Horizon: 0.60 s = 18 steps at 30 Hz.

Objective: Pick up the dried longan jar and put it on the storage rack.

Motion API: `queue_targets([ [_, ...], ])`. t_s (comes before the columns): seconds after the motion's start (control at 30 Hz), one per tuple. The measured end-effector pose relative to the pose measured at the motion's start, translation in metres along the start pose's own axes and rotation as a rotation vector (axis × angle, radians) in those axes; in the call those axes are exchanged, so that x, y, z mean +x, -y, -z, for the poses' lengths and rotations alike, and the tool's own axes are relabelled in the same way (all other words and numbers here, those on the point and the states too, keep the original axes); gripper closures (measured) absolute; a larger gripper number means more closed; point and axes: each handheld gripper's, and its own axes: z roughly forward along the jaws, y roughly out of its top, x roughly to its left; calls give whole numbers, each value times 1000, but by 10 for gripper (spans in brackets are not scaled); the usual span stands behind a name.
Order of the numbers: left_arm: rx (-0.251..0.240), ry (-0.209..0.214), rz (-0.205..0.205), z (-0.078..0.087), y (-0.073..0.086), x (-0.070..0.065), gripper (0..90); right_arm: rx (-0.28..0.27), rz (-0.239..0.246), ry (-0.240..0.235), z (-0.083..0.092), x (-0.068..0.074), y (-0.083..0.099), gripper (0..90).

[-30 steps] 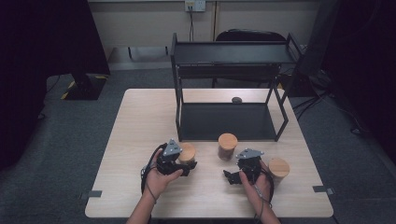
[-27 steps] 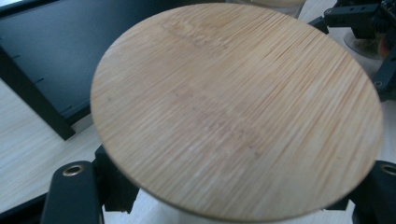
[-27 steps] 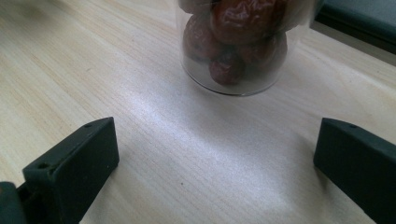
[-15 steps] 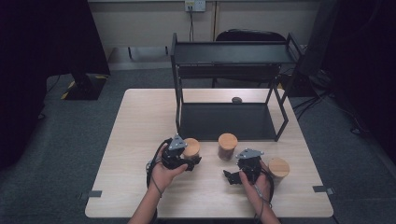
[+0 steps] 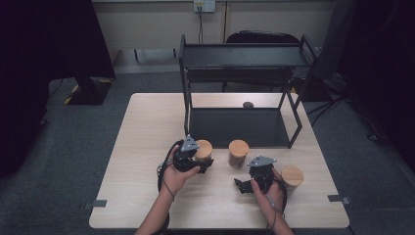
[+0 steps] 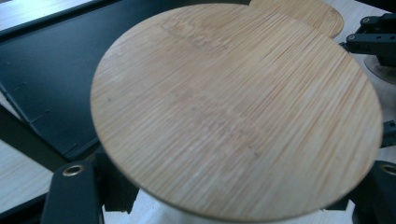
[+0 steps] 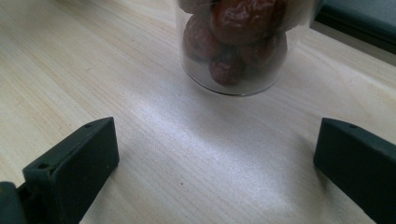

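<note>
Bamboo marks every lid here, and the leftmost one caps the jar (image 5: 203, 152) that the left gripper (image 5: 192, 157) has clamped low on its glass body, the black jaws pressed to either side under the lid's overhang, as the left gripper view shows with the round lid (image 6: 236, 109) close before the lens. Compared with a second ago, this jar and the hand around it have travelled away from the person and a little rightward, toward the black rack (image 5: 244, 88), so I judge the carry to the rack's lower shelf (image 5: 235, 126) is under way and roughly half done; whether the jar is lifted clear of the table (image 5: 147, 147) or sliding on it I cannot tell. It stands just short of the shelf's front edge, upright, its long axis vertical and the lid facing up, with no tilt I can make out. Next along, the middle jar (image 5: 238, 152) sits near the shelf front, full of dark red fruit, seen through the glass in the right gripper view (image 7: 238, 46). The right gripper (image 5: 250, 183) has kept its place, jaws spread wide and empty over bare wood, pointed at that middle jar. Farthest right, a third jar (image 5: 292, 177) waits just beside the right hand.
</note>
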Motion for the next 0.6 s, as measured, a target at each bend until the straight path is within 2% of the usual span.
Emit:
queue_targets([
  [0.6,0,-8,0,-16,-17,6,258,0,-1,0,0,0,0,0],
])
